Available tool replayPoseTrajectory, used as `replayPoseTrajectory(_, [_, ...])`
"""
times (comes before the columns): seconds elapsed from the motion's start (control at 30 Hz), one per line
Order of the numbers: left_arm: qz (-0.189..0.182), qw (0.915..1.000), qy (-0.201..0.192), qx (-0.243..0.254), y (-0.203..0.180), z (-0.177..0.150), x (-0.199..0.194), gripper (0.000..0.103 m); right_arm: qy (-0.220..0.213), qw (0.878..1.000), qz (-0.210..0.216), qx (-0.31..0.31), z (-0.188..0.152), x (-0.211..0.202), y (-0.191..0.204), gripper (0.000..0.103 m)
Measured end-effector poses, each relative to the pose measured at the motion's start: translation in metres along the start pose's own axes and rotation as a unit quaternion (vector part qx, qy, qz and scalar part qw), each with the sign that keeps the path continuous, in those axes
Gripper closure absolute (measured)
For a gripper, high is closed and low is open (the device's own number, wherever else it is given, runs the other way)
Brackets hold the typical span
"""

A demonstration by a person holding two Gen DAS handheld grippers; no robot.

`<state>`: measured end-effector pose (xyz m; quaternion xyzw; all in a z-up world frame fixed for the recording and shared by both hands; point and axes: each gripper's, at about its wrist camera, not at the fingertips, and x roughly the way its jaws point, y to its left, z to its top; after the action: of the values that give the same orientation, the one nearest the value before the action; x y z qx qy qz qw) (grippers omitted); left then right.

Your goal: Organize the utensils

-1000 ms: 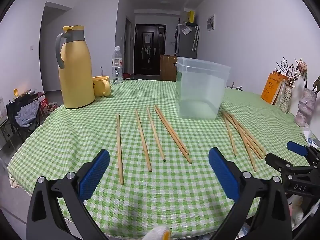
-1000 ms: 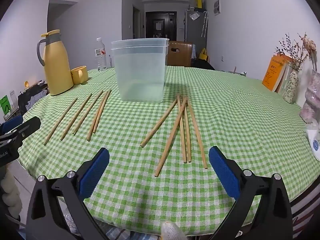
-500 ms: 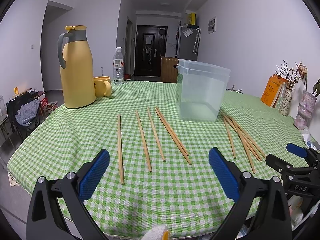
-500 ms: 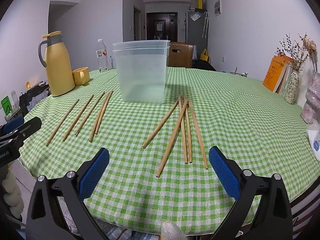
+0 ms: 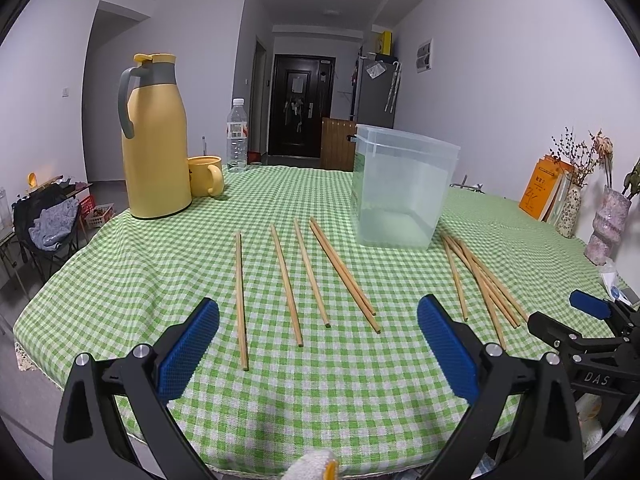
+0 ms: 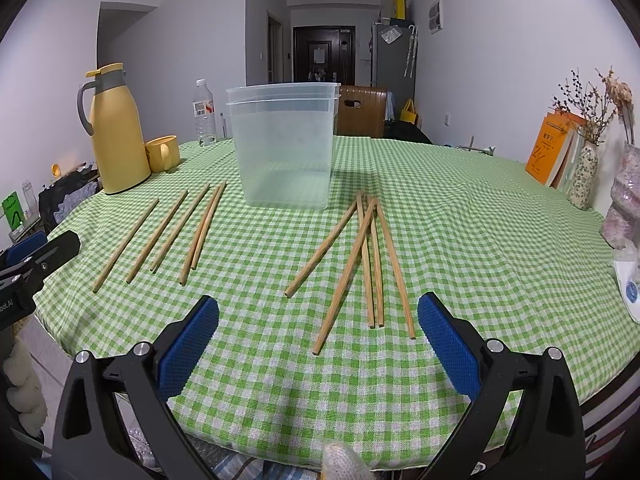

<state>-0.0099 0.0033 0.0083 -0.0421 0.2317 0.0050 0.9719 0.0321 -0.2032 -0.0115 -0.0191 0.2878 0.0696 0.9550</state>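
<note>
A round worktop (image 5: 120, 264) covered in green-and-white checked cloth fills both views. At its far left stands a tall yellow jug (image 5: 156, 140) with a grey handle, a yellow mug (image 5: 206, 176) touching its right side, and a clear water bottle (image 5: 237, 136) behind them. Along the right edge are orange books (image 6: 550, 148) and vases of dried flowers (image 6: 586, 168).

A clear plastic tub (image 6: 284, 144) stands upright near the middle of the worktop. It looks empty.

Wooden chopsticks lie flat in two groups in front of the tub. The left group (image 5: 304, 272) has five sticks spread apart, roughly parallel, the two rightmost touching. The right group (image 6: 364, 256) has five sticks, bunched and crossing each other at their far ends.

The left gripper (image 5: 318, 344) hovers over the near edge of the worktop, facing the left group; its blue-padded jaws are spread wide and hold nothing. The right gripper (image 6: 318, 344) hovers likewise before the right group, jaws spread wide and empty. Nothing lies between either gripper and the chopsticks. Each gripper shows at the edge of the other's view.
</note>
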Motion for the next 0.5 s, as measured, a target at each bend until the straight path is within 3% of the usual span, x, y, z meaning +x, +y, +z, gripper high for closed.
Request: replayPoseTrajectory(0.5, [-0.004,1.0000,-0.006,-0.002,-0.0013,-0.0022,-0.0049,0.007,-0.007,1.000,0.000,0.003,0.0001,-0.0029,-0.0021,0.007])
